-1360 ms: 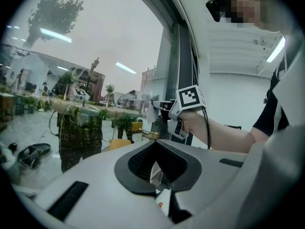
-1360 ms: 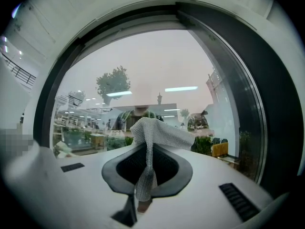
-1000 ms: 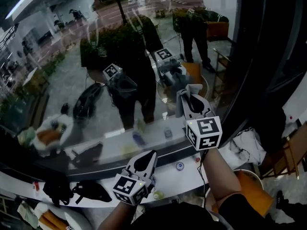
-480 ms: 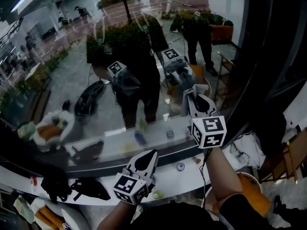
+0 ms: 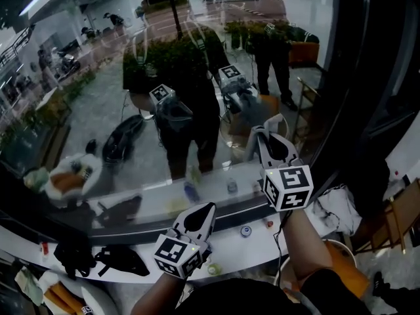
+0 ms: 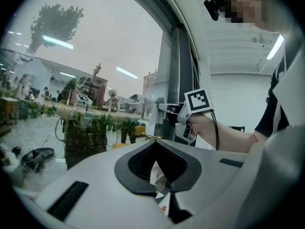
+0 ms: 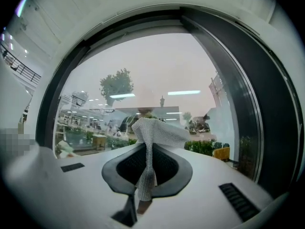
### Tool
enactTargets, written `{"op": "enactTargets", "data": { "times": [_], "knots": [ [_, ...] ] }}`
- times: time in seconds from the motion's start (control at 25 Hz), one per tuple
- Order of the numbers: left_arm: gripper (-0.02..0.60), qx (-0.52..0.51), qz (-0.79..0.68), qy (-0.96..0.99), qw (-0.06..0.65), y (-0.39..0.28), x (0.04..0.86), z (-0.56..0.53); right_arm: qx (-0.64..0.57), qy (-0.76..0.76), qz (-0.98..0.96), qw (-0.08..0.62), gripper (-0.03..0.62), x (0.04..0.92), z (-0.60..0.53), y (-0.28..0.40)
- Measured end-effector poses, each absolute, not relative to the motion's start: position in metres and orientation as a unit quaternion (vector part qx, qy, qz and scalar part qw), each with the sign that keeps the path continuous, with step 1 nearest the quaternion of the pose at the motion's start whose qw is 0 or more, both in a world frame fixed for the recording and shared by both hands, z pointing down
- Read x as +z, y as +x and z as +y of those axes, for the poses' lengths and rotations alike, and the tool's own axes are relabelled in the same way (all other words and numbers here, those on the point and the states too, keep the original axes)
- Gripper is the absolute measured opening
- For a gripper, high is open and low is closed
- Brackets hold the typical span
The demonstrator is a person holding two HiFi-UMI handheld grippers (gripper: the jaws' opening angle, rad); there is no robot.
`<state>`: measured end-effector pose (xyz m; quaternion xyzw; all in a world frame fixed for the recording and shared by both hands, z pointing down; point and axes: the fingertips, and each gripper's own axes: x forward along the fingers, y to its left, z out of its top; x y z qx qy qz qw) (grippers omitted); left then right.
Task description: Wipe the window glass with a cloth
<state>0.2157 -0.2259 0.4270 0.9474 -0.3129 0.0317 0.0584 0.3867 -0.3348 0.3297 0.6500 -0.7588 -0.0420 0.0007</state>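
The window glass (image 5: 98, 97) fills the head view and mirrors the person and both grippers. My right gripper (image 5: 268, 135) is raised with its tips close to the pane, near the dark frame on the right. It is shut on a white mesh cloth (image 7: 151, 133), which sticks up past the jaws in the right gripper view against the glass (image 7: 143, 66). My left gripper (image 5: 198, 216) hangs lower, over the sill, with its jaws shut and nothing between them. In the left gripper view, the right gripper (image 6: 188, 113) shows held up to the glass (image 6: 95, 42).
A dark window frame (image 5: 357, 77) runs down the right side. Below the pane, a white sill (image 5: 230, 245) carries a black bag (image 5: 121, 260), a small round cap (image 5: 246, 229) and other small items. A white bundle (image 5: 338, 205) lies at the right.
The right gripper with the cloth has drifted slightly right along the glass. The left gripper has hardly moved.
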Motion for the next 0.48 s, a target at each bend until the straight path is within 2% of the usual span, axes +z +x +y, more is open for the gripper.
{"op": "enactTargets", "data": {
  "times": [0.48],
  "knots": [
    [0.006,-0.018,-0.315,0.948,0.039,0.211,0.368,-0.243,-0.085,0.649,-0.756,-0.014,0.043,0.267,-0.331,0.378]
  ]
}}
